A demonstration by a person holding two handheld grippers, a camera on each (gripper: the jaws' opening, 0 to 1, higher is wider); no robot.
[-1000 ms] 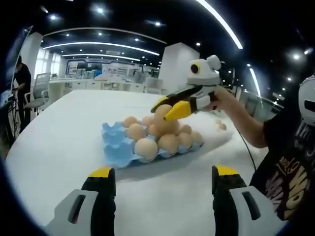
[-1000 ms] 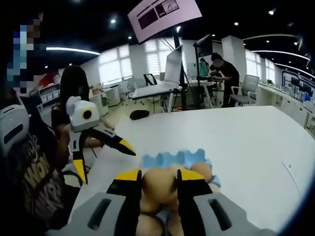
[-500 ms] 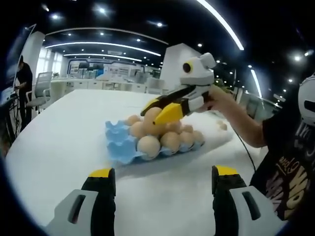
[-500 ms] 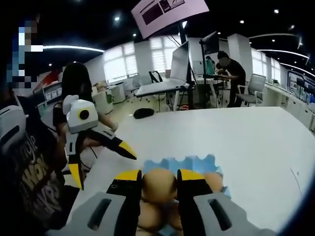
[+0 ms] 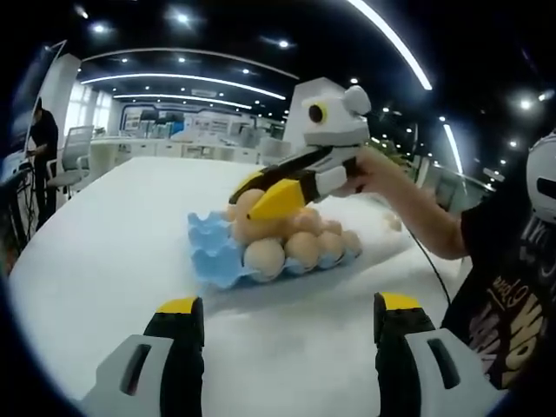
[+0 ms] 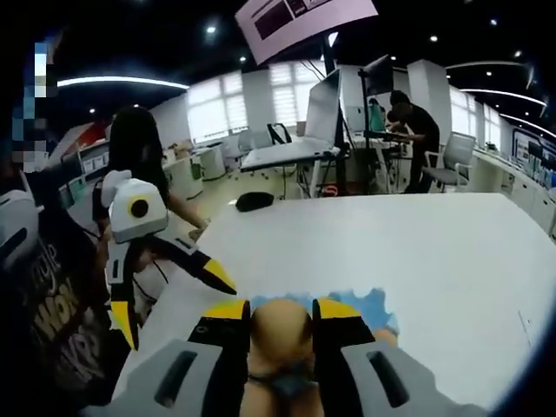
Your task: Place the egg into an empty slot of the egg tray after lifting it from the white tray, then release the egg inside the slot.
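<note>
Blue egg tray (image 5: 213, 252) nearly full. Right gripper (image 5: 261, 195) clamps egg (image 6: 281, 327) just above tray's far end; lift done, seating and release remain. Left gripper (image 5: 282, 334) gapes empty, well short of tray.

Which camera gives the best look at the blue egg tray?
The left gripper view: the blue egg tray lies whole on the table, eggs and empty slots visible. In the right gripper view, the tray peeks out behind the right gripper and its egg.
</note>
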